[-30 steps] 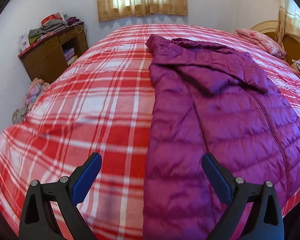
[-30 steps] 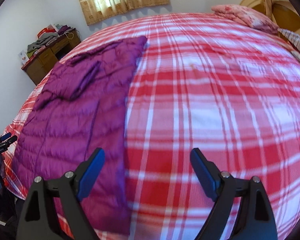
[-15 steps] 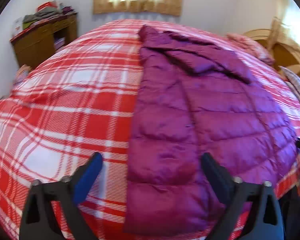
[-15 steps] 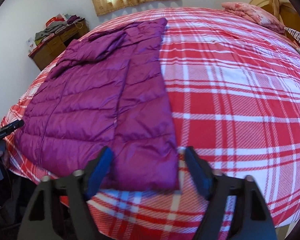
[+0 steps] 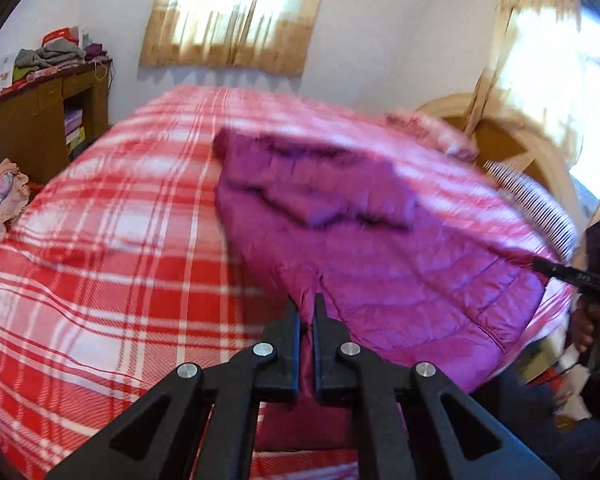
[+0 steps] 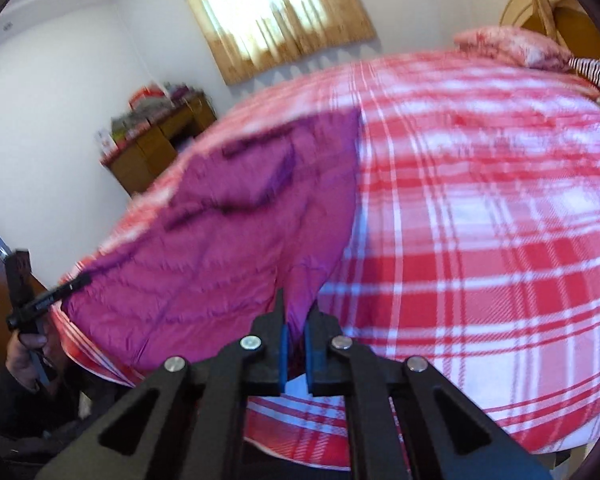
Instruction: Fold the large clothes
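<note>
A purple quilted down jacket [image 5: 380,248] lies lengthwise on a bed with a red and white plaid cover [image 5: 112,248]. My left gripper [image 5: 306,308] is shut on the jacket's near hem at its left corner, and the fabric rises into the jaws. In the right wrist view the same jacket [image 6: 236,240] spreads to the left, and my right gripper [image 6: 296,312] is shut on the hem's right corner, lifting it off the cover [image 6: 480,240]. Each gripper shows in the other's view, at the jacket's far corner. Both frames are blurred.
A wooden desk [image 5: 44,120] piled with clothes stands against the left wall, with a heap of laundry [image 5: 4,200] on the floor beside it. A curtained window [image 5: 236,16] is behind the bed. Pink pillows [image 6: 512,46] and a wooden headboard [image 5: 500,136] lie to the right.
Both grippers went from wide open above the hem to shut on its corners. Both have since risen and tilted up, pulling the near hem off the bed.
</note>
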A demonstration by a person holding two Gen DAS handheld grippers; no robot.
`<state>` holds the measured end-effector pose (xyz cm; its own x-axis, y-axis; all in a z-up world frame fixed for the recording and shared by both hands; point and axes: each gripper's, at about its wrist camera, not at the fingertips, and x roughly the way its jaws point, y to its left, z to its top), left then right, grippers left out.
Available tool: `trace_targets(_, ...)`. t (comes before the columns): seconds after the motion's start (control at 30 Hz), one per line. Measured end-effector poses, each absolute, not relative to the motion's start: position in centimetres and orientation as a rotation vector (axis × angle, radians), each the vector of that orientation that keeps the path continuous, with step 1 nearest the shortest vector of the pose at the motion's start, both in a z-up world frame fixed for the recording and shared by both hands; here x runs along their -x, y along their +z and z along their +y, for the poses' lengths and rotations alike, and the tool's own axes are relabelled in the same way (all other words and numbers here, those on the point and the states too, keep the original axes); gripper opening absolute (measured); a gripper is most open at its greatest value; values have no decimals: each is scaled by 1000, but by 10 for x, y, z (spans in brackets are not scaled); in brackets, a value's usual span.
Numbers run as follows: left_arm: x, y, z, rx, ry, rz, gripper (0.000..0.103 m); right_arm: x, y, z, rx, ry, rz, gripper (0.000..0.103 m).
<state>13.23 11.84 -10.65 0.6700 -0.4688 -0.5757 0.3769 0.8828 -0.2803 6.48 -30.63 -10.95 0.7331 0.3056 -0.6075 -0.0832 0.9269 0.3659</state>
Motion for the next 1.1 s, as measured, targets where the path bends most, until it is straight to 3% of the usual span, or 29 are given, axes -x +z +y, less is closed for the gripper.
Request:
trace_targets(0.17, -105, -46, 124, 147, -520, 561, 4, -39, -38, -308, -299, 238, 549, 8)
trace_targets(0.3, -133, -29, 114, 61, -488, 508, 4, -56, 1, -305, -276, 240, 438, 8)
trace_targets(0.57, -269, -58, 100, 58, -402, 514, 9, -209, -22, -315, -342, 166, 465, 8)
trace_targets(0.63, -286, -62, 101, 44, -372, 504, 16, -240, -27, -314, -337, 134, 472, 8)
trace_targets(0.67, -293, -63, 103, 44, -340, 496, 32, -250, -29, -315, -338, 127, 477, 8)
trace_targets(0.7, -303, -63, 108, 49, -292, 473, 62, -264, -32, -316, -339, 116, 487, 8)
trace_targets(0.77, -316, -64, 117, 70, -191, 433, 95, -284, -39, -319, -343, 103, 503, 8)
trace_targets(1.1, -382, -87, 99, 157, -18, 463, 96, -402, -88, -313, -301, -34, 615, 8)
